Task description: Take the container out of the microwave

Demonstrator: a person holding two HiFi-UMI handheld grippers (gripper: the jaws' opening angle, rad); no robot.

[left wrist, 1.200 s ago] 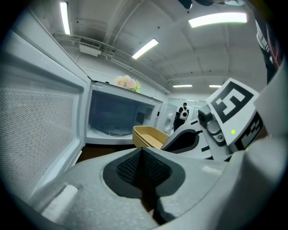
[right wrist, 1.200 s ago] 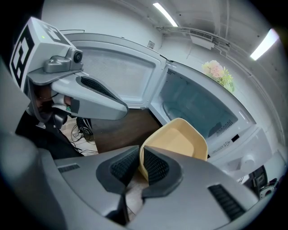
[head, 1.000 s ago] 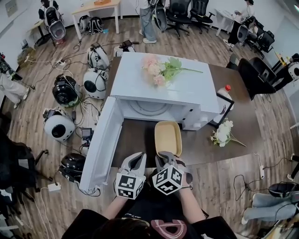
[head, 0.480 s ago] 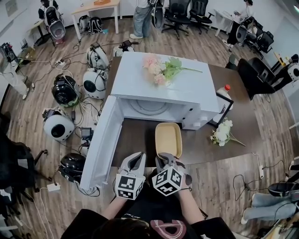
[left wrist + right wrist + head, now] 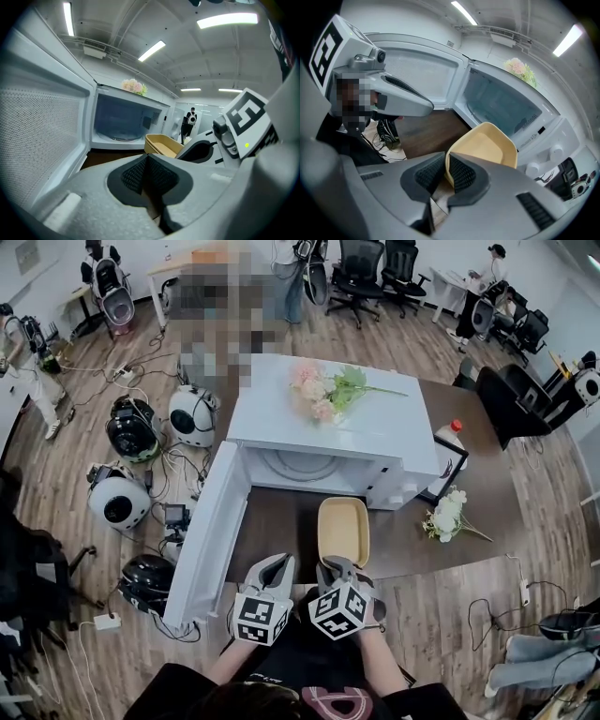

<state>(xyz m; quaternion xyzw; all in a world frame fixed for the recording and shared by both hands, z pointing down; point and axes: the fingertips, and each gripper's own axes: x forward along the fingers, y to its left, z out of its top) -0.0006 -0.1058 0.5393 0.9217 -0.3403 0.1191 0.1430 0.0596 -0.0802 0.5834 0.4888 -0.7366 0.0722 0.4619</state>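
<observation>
The tan container (image 5: 343,531) sits out on the dark table just in front of the open white microwave (image 5: 328,427). My right gripper (image 5: 336,568) is shut on the near rim of the container (image 5: 487,145); in the right gripper view my right gripper (image 5: 446,173) has one pad inside the wall and one outside. My left gripper (image 5: 272,568) hangs beside it to the left, shut and empty, as my left gripper (image 5: 147,173) shows with nothing between its pads. The microwave cavity (image 5: 119,124) holds only its glass turntable.
The microwave door (image 5: 211,531) stands swung out to the left, close to my left gripper. Pink flowers (image 5: 323,390) lie on top of the microwave. A red-capped bottle (image 5: 452,427) and a small bouquet (image 5: 445,512) are on the table's right side.
The head view has shifted slightly. The container stays in my right gripper in front of the microwave, and my left gripper has kept still.
</observation>
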